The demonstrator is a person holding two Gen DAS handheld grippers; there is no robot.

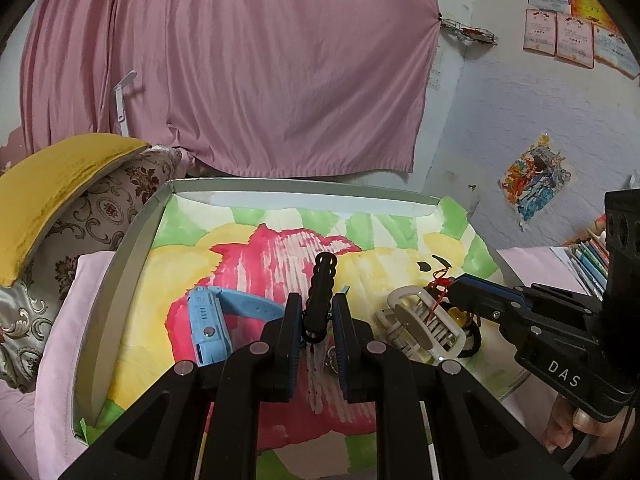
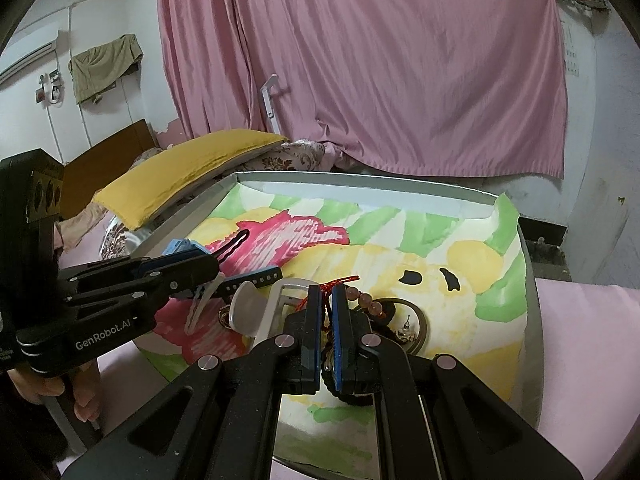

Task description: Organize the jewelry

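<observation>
surface: painted tray (image 1: 120,280) on pink bedding, pink curtain (image 1: 240,80) behind
left gripper (image 1: 317,312): clamped on black clip (image 1: 320,292), tray centre
right gripper (image 2: 327,312): pinched on red cord (image 2: 340,280) of bead bracelet (image 2: 368,300)
white clip (image 1: 424,328): 3 o'clock of black clip
blue watch (image 1: 208,320): 9 o'clock

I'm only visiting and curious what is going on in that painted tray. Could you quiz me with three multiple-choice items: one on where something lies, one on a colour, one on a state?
1. Where does the white hair claw lie?
A. Inside the tray
B. On the yellow cushion
C. On the floor

2. What colour is the watch?
A. Green
B. Blue
C. Orange

3. What is the left gripper doing?
A. Hanging open
B. Pinching a black wavy hair clip
C. Holding a cup

Key: 1 A, it sits on the painted paper inside the rim. 2 B, case and strap are light blue. 3 B, the clip sits between its closed fingers.
</observation>
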